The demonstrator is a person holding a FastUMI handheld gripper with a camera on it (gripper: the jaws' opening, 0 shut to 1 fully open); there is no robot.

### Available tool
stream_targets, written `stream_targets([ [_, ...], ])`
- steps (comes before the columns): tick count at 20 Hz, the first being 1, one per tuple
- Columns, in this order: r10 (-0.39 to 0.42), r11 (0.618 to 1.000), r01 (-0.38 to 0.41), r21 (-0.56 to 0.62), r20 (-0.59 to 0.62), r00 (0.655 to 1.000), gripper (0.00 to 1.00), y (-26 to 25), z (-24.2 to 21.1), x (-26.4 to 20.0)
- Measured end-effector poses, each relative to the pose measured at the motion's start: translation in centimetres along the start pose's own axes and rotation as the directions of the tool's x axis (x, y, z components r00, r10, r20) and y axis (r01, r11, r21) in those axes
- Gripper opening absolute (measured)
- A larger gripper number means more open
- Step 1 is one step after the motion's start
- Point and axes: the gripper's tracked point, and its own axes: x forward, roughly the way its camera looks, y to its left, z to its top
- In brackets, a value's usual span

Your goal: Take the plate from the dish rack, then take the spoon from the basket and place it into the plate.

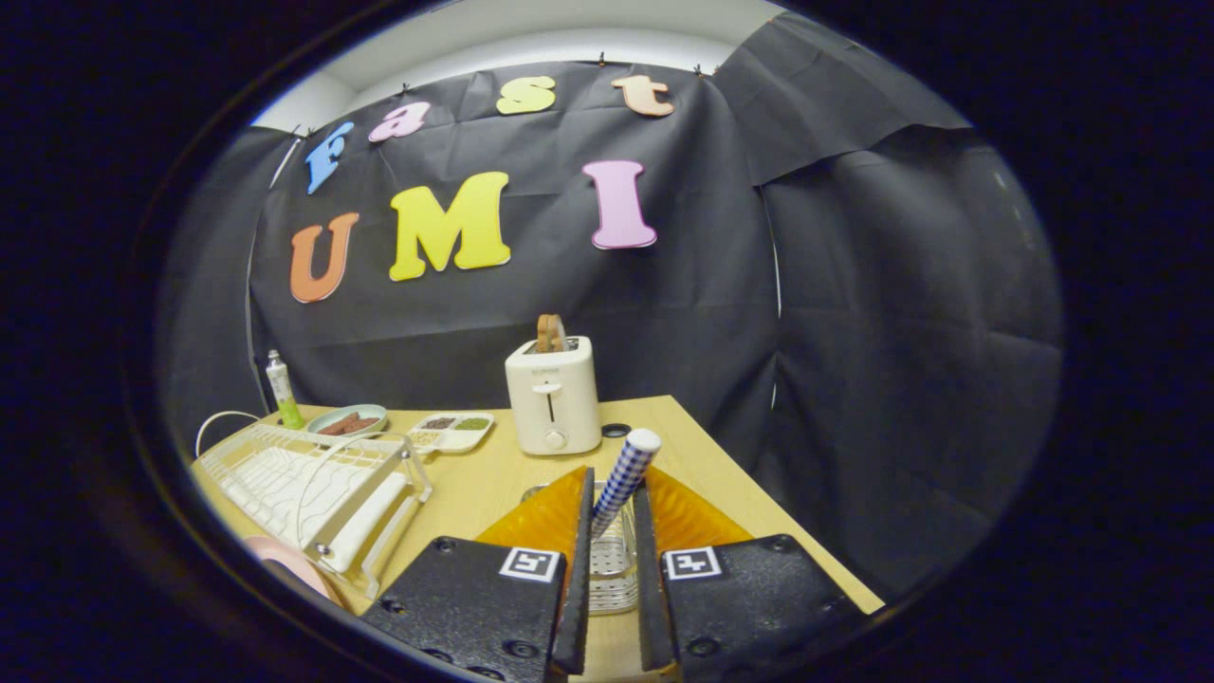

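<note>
My gripper point(615, 486) is shut on the spoon point(626, 474), whose blue-and-white checked handle slants up and to the right from between the fingers. The spoon's bowl is hidden. Directly below the fingers stands the metal mesh basket point(612, 569), seen through the gap. The white wire dish rack point(313, 484) sits on the wooden table to the left of the fingers, with no plate standing in it. A pink plate point(289, 562) lies on the table at the rack's near end, partly cut off from sight.
Beyond the fingers a white toaster point(553, 396) holds a slice of bread. A divided tray point(453, 432), a dish of sausages point(348, 421) and a green tube point(281, 389) stand at the back left. The table's right edge point(759, 493) drops off close to the right finger.
</note>
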Motion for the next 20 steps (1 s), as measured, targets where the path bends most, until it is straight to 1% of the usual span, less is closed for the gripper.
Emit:
stream_targets([
  [1, -0.012, 1.000, 0.012, -0.014, 0.011, 1.000, 0.24, -0.1, 0.5, -0.1],
  [3, -0.077, 0.996, 0.080, -0.038, 0.064, 0.995, 0.21, -0.8, 2.0, -0.2],
  [8, -0.078, 0.995, 0.084, -0.057, 0.099, 0.992, 0.18, 0.2, 4.4, -1.6],
  [12, -0.091, 0.992, 0.103, -0.077, 0.151, 0.984, 0.16, 0.7, 7.0, -2.7],
  [16, -0.041, 0.994, 0.063, -0.093, 0.226, 0.973, 0.16, 3.8, 9.9, -6.1],
  [20, 0.027, 0.995, -0.002, -0.103, 0.245, 0.969, 0.16, 8.3, 9.6, -10.6],
])
